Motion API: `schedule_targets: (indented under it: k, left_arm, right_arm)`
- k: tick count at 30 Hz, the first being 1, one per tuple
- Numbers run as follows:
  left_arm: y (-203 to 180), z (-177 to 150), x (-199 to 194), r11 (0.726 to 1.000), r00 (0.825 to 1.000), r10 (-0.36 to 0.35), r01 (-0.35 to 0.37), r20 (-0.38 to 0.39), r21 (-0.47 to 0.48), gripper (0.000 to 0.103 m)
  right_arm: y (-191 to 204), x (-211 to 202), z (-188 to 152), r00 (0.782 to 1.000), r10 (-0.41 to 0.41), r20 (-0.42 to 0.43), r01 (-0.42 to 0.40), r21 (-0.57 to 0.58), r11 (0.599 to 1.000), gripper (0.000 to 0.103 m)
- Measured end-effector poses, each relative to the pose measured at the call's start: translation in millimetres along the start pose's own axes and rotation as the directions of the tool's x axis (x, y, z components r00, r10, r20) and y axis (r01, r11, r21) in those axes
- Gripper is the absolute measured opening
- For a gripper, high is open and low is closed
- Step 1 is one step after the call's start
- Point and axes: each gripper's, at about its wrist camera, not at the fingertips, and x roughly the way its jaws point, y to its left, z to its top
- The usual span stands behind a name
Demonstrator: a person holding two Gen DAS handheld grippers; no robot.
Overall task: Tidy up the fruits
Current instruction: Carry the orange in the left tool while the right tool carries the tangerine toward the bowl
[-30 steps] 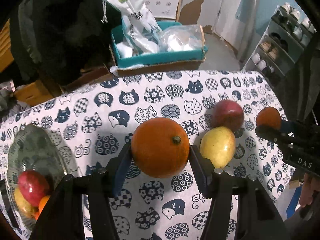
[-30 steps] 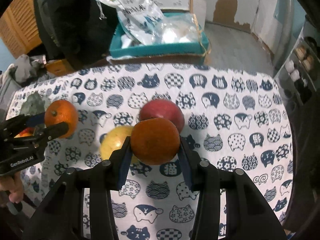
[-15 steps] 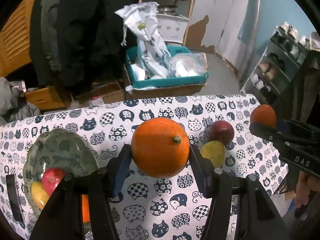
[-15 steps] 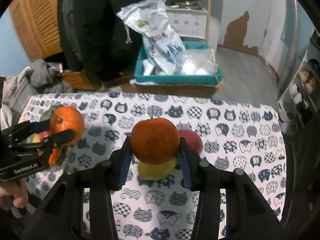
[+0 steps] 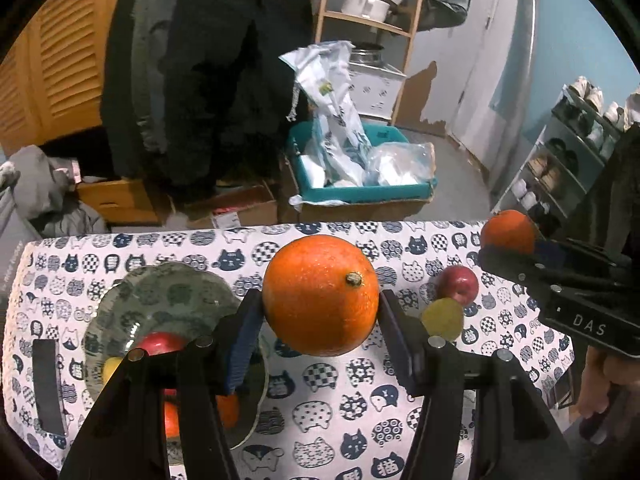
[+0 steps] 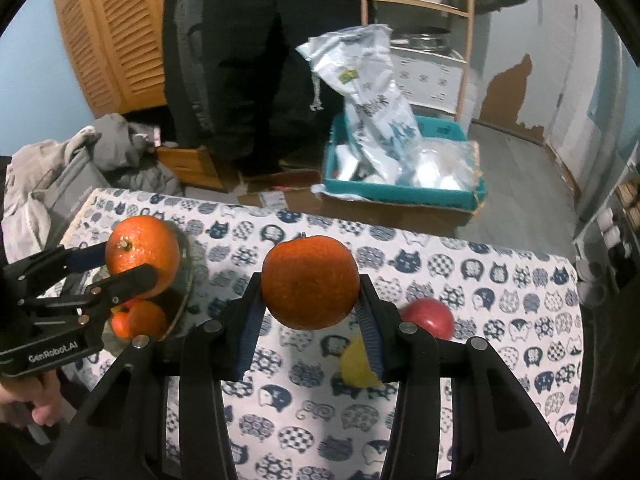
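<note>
In the left wrist view the left gripper (image 5: 320, 312) is clamped on a large orange (image 5: 320, 294), its stem nub turned toward two o'clock, held clear above the cat-print tablecloth (image 5: 352, 400). At eight o'clock of that fruit a green glass bowl (image 5: 160, 292) sits on the cloth, holding a red apple (image 5: 160, 342), a yellow fruit (image 5: 110, 368) and orange pieces partly hidden behind the fingers (image 5: 240, 344). At three o'clock, on the cloth, a yellow-green fruit (image 5: 442, 318) lies touching a second red apple (image 5: 458, 284) just beyond it. Farther toward two o'clock the right gripper (image 5: 516, 248) pinches a smaller orange (image 5: 508, 232), a hand (image 5: 608, 388) below its body.

In the right wrist view the right gripper, closed on this darker orange (image 6: 310, 282), hangs above the cloth; the yellow-green fruit and the second red apple peek out at four and three o'clock. At nine o'clock the left gripper holds the large orange over the bowl's rim, with another orange (image 6: 140, 320) in the bowl beneath.

Beyond the table's far edge, at twelve o'clock, a teal box (image 5: 360, 192) holds plastic bags (image 5: 332, 120); dark hanging coats (image 5: 208, 80) and a wooden shelf (image 5: 372, 20) stand behind
</note>
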Motion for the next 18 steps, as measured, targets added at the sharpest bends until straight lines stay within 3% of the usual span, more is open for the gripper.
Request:
schedule_targets:
  k: [18]
  left_arm:
    - [88.4,-11.7,-22.1,0.987,0.995,0.096,-0.093,0.017,-0.128,0.06]
  right_arm:
    - [84.7,39.2,30.1,0.995,0.096,-0.027,-0.098,-0.089,0.991,0.044]
